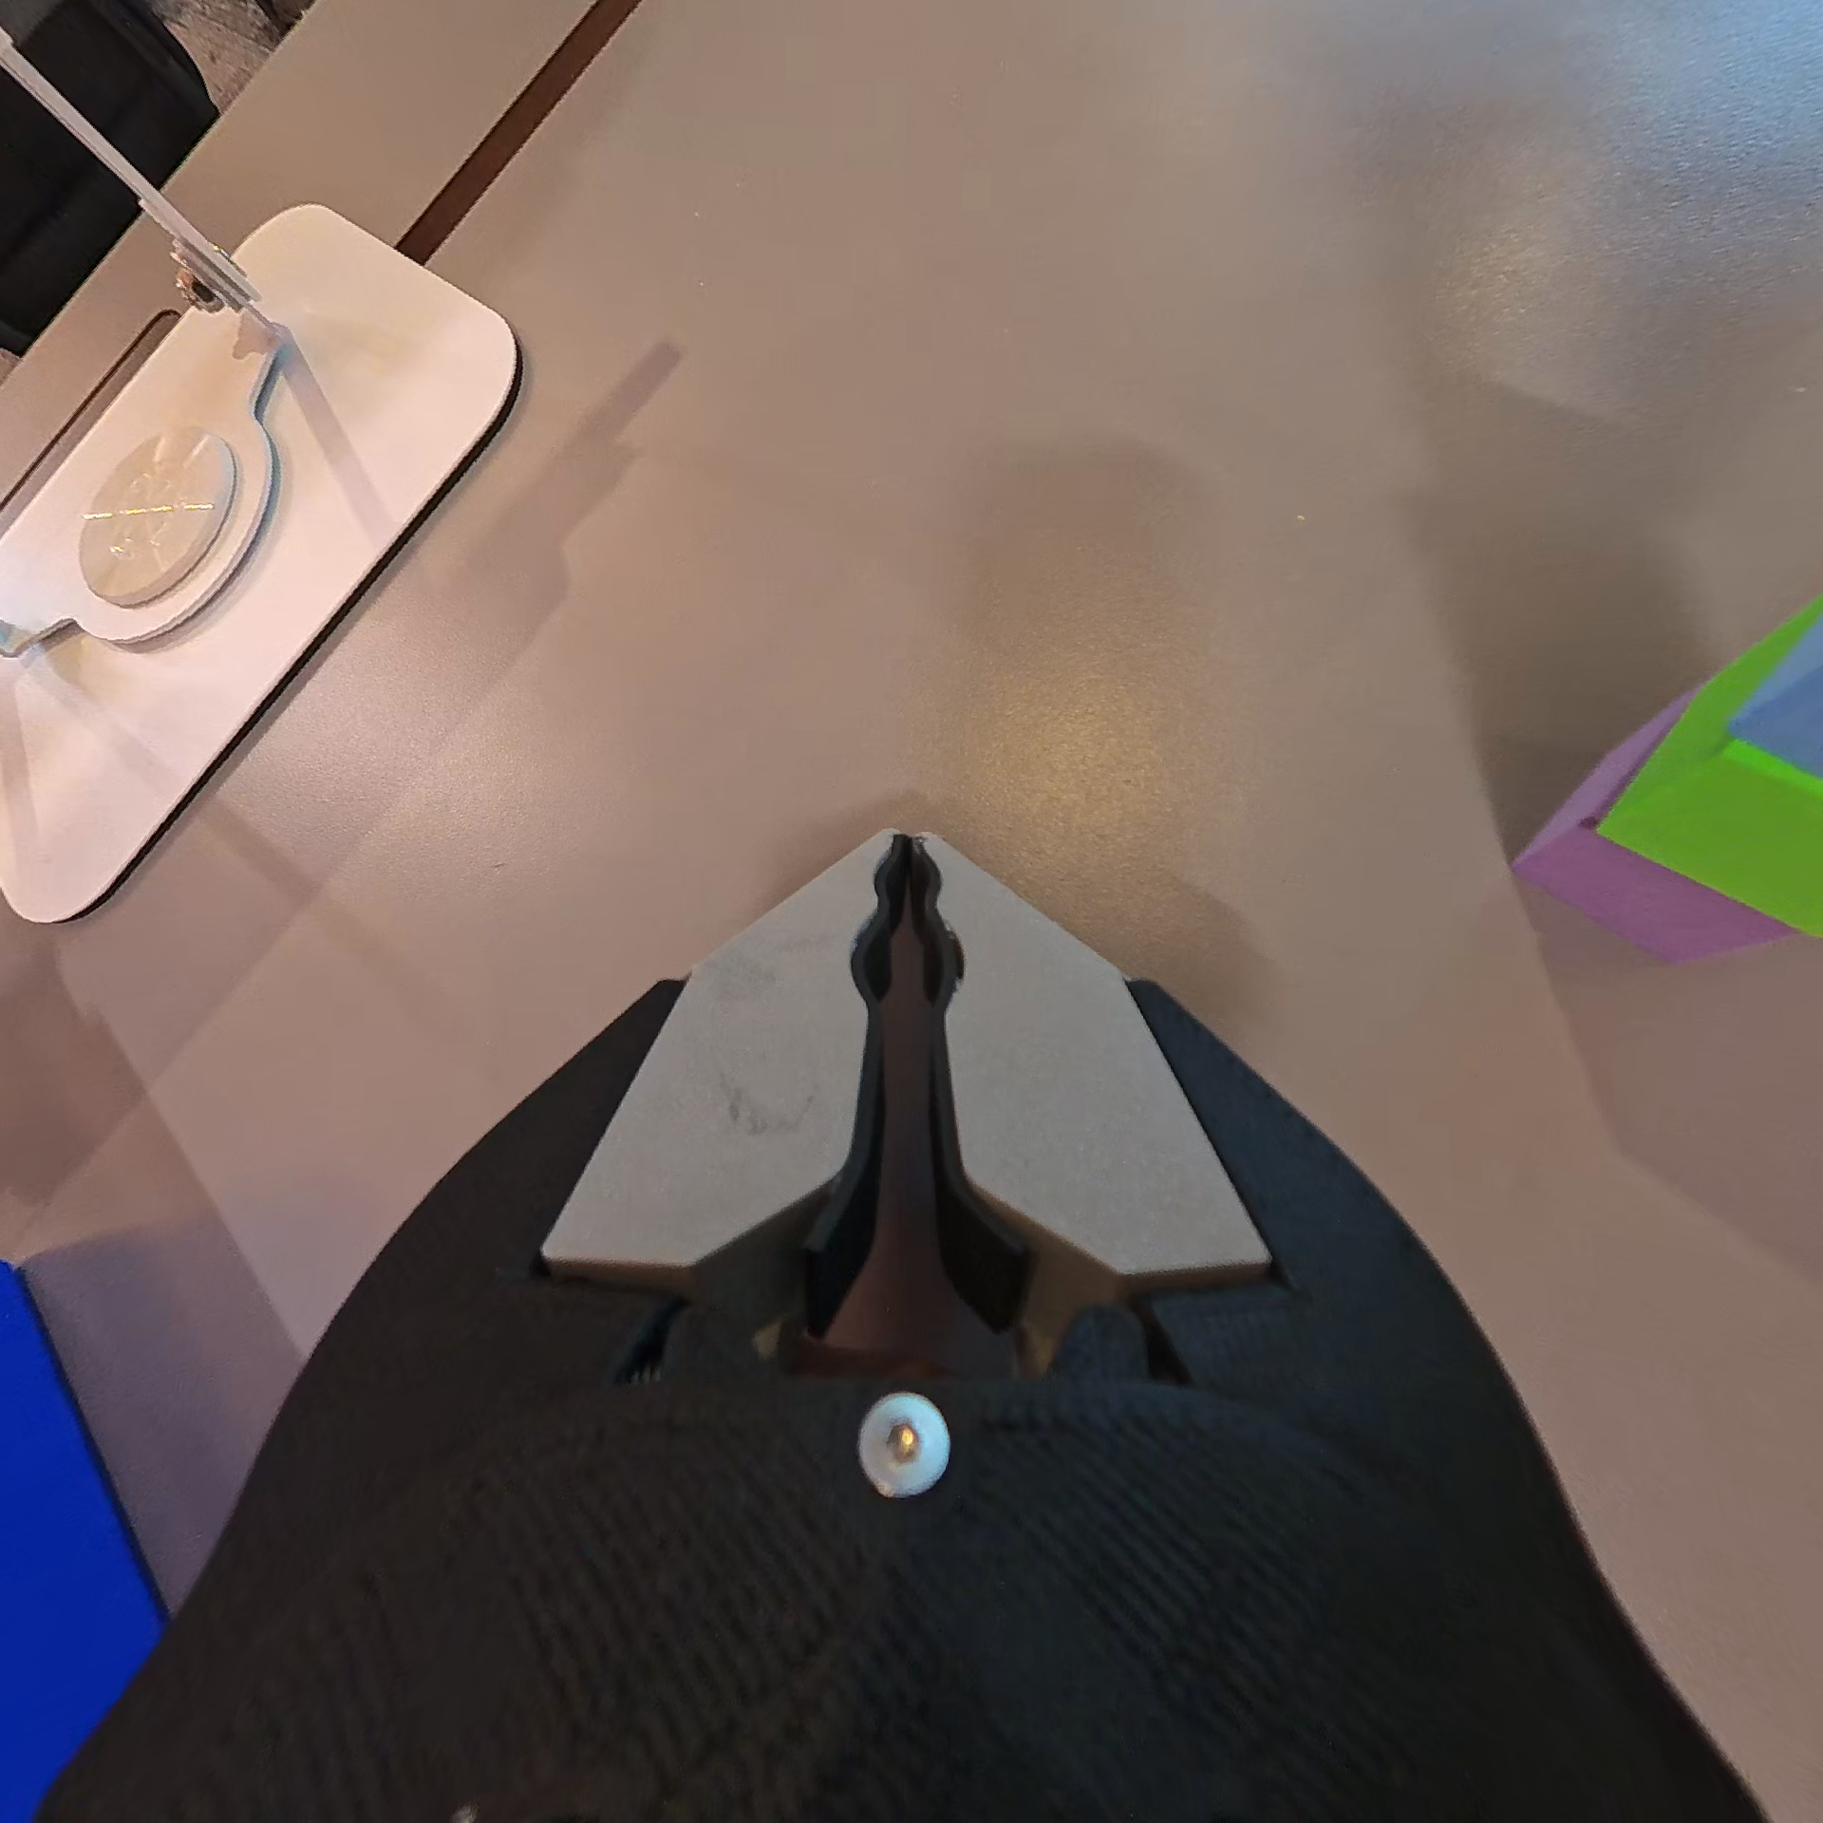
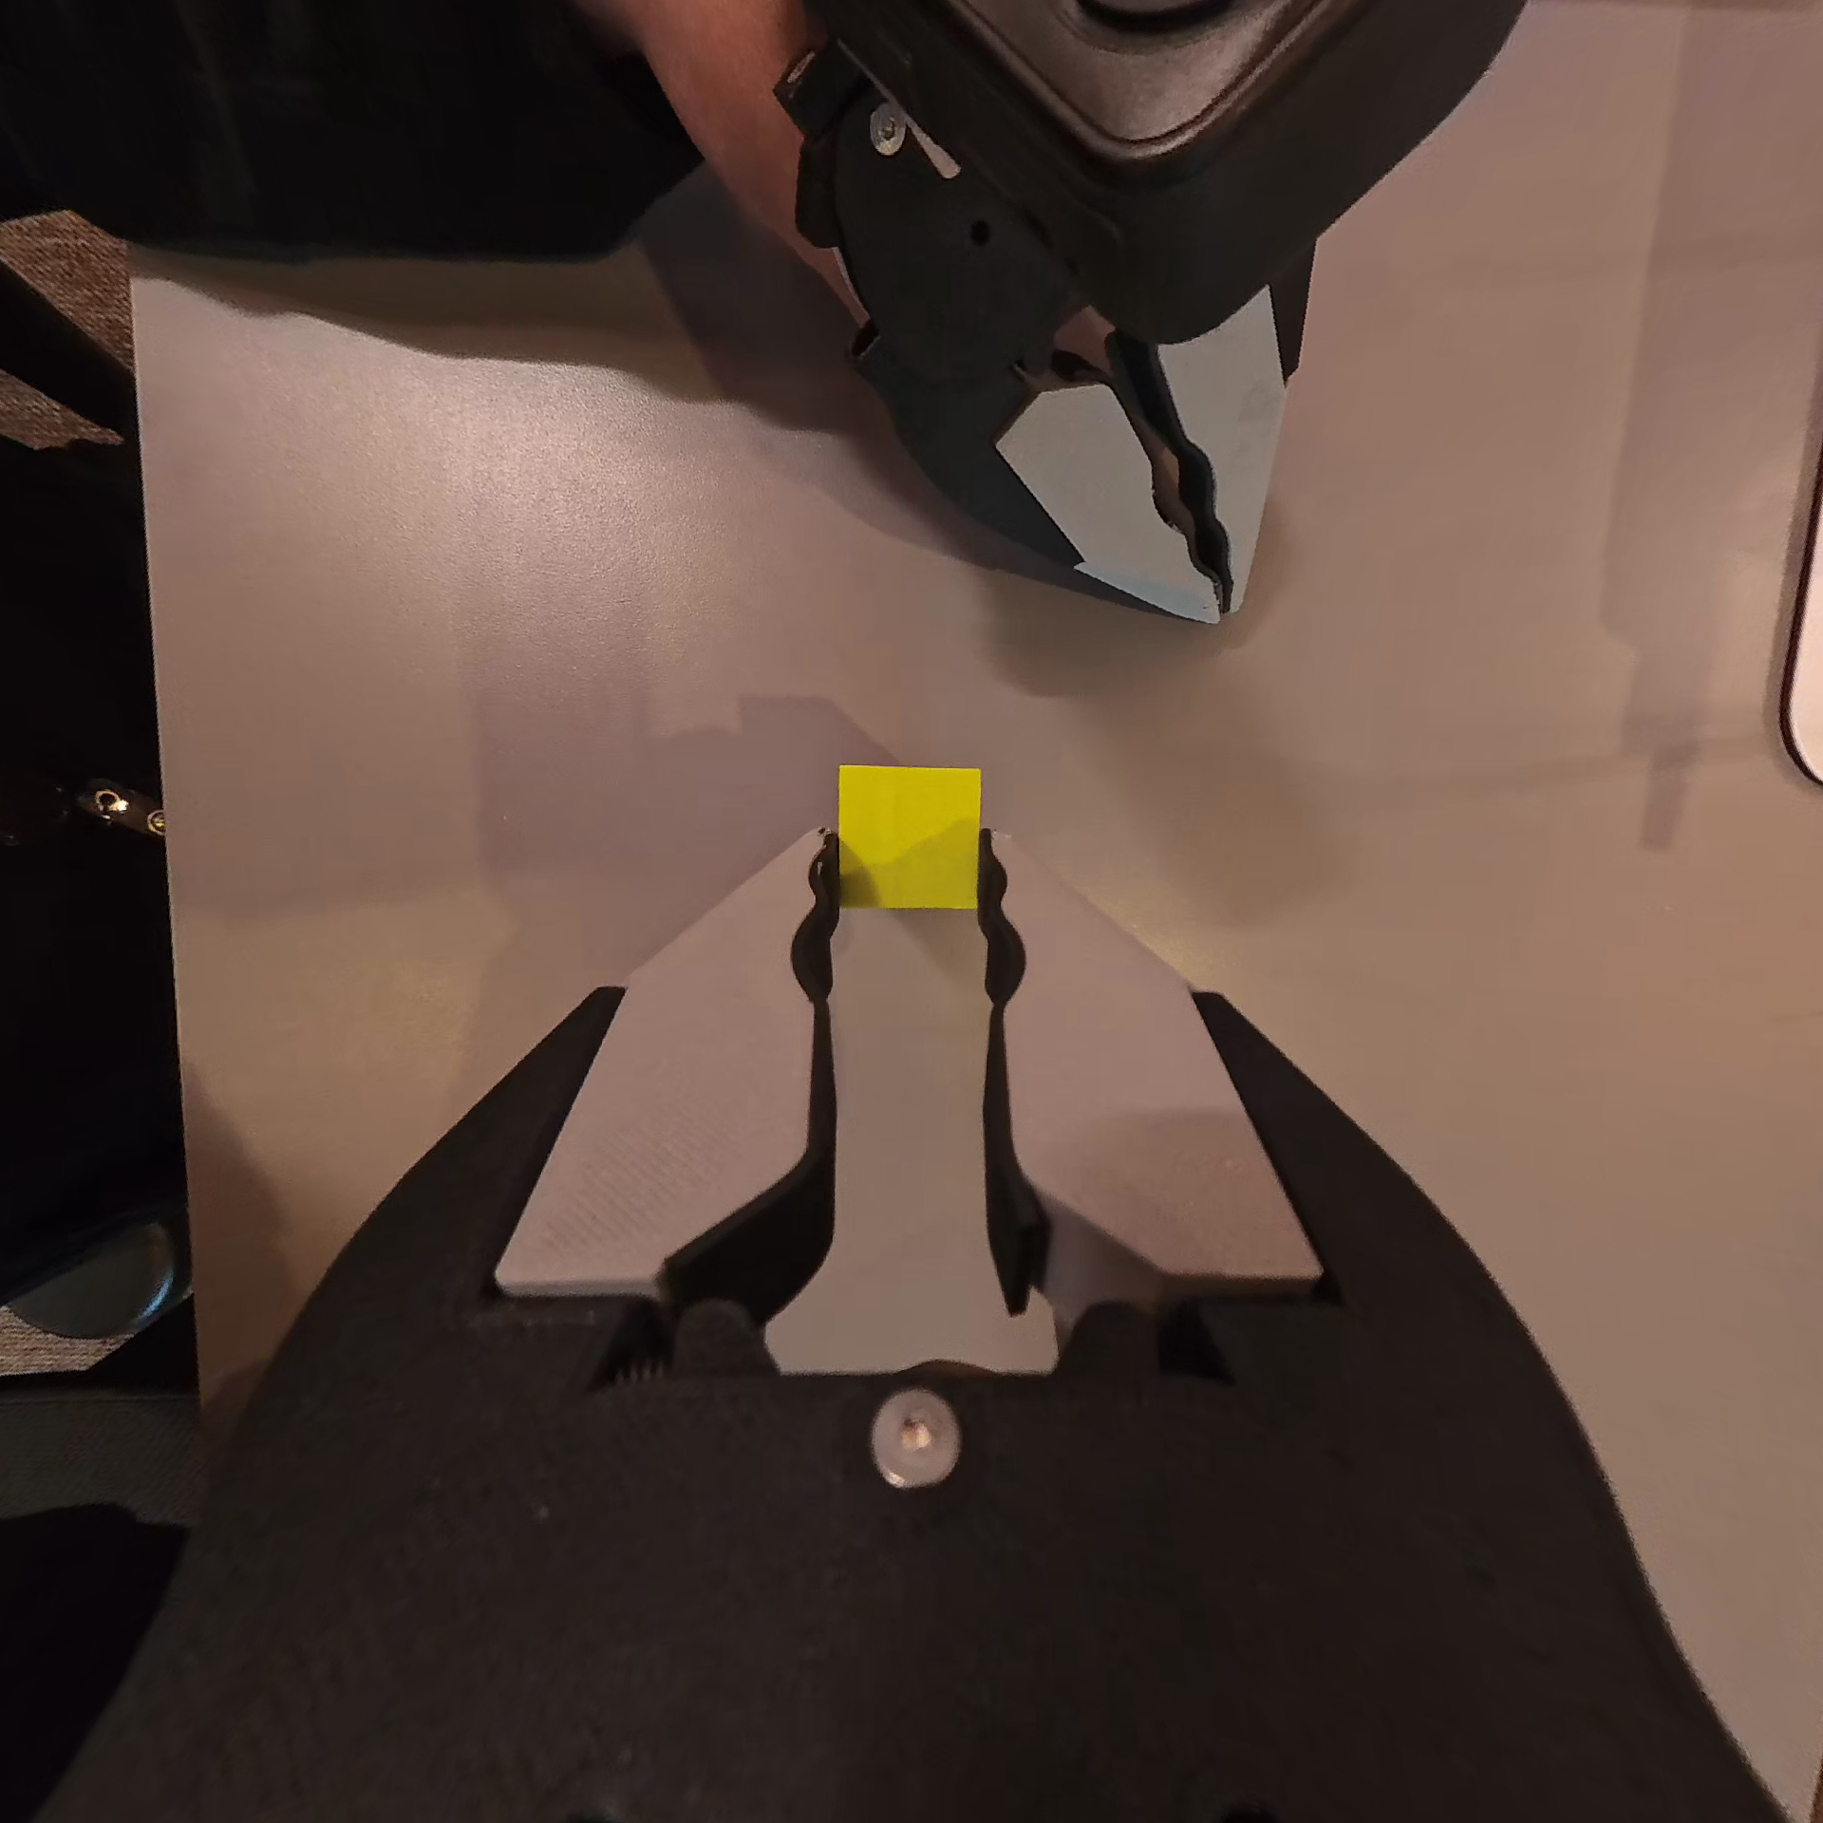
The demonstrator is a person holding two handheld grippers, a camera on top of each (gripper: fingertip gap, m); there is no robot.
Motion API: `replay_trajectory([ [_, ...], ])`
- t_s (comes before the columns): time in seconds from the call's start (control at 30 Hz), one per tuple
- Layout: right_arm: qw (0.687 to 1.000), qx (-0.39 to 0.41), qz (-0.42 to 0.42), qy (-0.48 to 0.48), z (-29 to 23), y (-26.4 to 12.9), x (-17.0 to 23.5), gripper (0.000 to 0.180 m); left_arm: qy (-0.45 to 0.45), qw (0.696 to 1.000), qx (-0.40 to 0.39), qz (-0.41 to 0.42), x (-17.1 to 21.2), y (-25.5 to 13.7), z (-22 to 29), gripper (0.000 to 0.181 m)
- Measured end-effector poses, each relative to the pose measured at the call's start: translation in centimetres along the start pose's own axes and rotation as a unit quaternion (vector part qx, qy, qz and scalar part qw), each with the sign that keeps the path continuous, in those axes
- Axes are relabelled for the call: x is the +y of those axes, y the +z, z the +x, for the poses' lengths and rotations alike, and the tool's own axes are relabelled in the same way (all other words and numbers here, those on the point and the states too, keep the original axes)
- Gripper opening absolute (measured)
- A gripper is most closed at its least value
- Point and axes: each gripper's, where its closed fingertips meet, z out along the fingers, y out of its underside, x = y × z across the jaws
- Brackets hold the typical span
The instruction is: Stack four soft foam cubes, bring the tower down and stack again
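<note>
Right gripper: its two fingertips sit against the left and right faces of a yellow cube, with the beige table showing between the fingers behind it; the jaws stand apart by the cube's width and appear to be pinching it.

Yellow cube: square face toward the camera, level, held at the very tips; whether it is resting on the table or lifted clear cannot be told from this angle.

Left gripper: jaws closed on nothing, wavy pads meeting at the tip, pointing at bare tabletop; the right wrist view also shows it, shut and tilted down beyond the yellow cube.

Stack so far: at the right edge of the left wrist view, a purple cube carries a green cube, which carries a blue cube, each turned slightly against the one below.

Handling, as judged: foam this small should be very light and will dent under pressure, so a gentle pinch on two opposite flat faces, near mid-height, seems safest; the matte surface should not slip.

Risk, as judged: a light tower may topple at a nudge.

Also on the table: a white stand base with a round silver disc.

Writing: none legible.
</note>
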Motion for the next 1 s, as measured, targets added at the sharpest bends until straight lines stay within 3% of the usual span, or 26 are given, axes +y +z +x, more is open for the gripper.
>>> replay_trajectory([
  [0.47, 1.0, -0.001, 0.027, 0.006, 0.1, -0.8, -0.7, 0.041, 0.0, 1.0, 0.0, 0.0, 0.0, 0.0, 0.0, 0.0],
  [1.0, 0.982, 0.09, 0.158, 0.052, 3.4, -5.1, -3.9, 0.039, 0.001, 1.0, 0.01, 0.002, 0.0, -0.1, 0.2, 0.0],
])
